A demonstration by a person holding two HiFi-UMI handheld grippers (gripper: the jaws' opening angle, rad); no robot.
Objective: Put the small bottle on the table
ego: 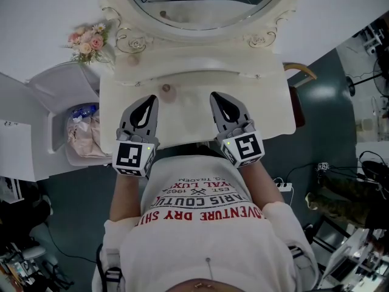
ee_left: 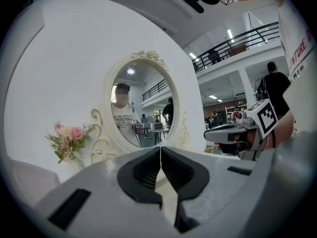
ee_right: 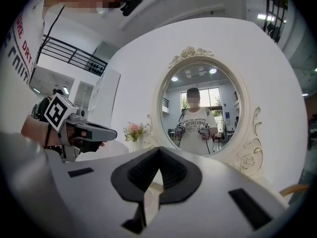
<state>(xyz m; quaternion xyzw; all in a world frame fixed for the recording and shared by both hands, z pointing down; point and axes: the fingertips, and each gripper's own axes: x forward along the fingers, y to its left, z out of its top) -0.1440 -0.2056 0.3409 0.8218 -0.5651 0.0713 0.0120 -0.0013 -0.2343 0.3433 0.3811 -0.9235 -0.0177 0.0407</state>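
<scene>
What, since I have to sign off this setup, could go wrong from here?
1. What looks like the small bottle stands on the table just ahead of the left gripper. That gripper's jaws are shut, so a push forward could tip the bottle over.
2. The right gripper is shut too, so neither could readily catch the bottle if it rolled.
</scene>
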